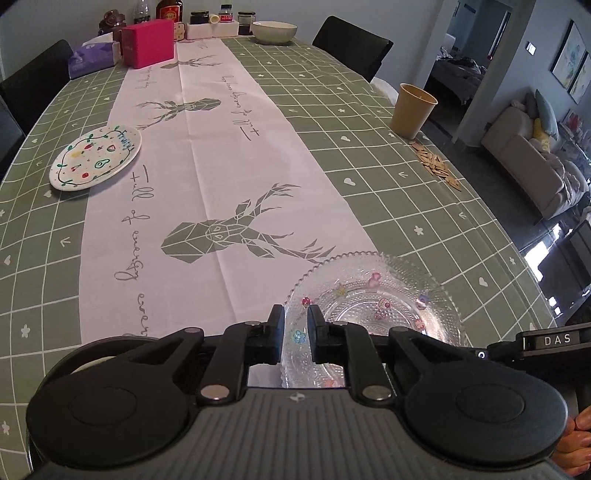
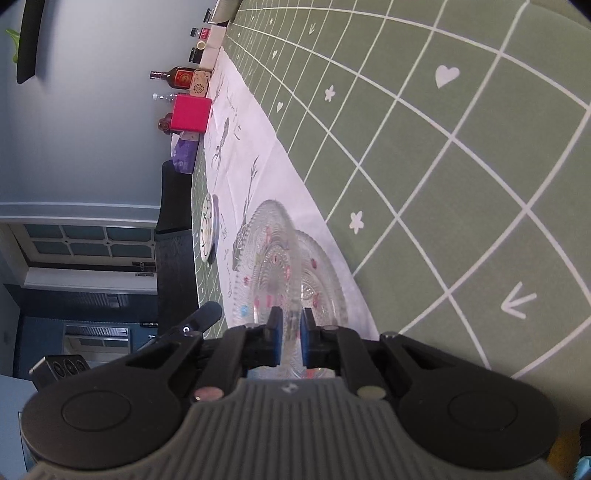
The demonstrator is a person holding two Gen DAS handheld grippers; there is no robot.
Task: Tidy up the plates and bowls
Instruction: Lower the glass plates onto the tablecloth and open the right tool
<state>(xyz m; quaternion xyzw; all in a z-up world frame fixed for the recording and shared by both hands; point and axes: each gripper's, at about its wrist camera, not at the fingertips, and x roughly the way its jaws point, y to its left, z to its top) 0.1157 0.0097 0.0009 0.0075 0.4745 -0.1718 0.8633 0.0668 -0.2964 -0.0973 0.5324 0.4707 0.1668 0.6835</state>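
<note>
Glass is what we hold in both tools. Our left gripper [image 1: 295, 334] has its jaws drawn narrow on the near rim of a clear glass plate [image 1: 373, 295], a beaded dish with small coloured flowers set into it; the rim passes between the two black fingers [image 1: 275, 332]. The plate sits low over the near end of the table [image 1: 369, 122], partly over the white runner [image 1: 207, 177] with its deer print and partly over the green checked cloth.

Our right gripper [image 2: 291, 339] is rolled on its side and also closes narrow on glass: the blue pads [image 2: 304, 341] pinch a plate's edge [image 2: 291, 258]. In that view we see two glass rims overlapping, and we cannot tell which one each tool grips.

Further off on the left of the table lies a painted white plate [image 1: 96, 158], flat on the cloth. A pale bowl [image 1: 274, 31] stands at the far end, well apart, and a tan cup [image 1: 412, 110] stands by the right edge.
</note>
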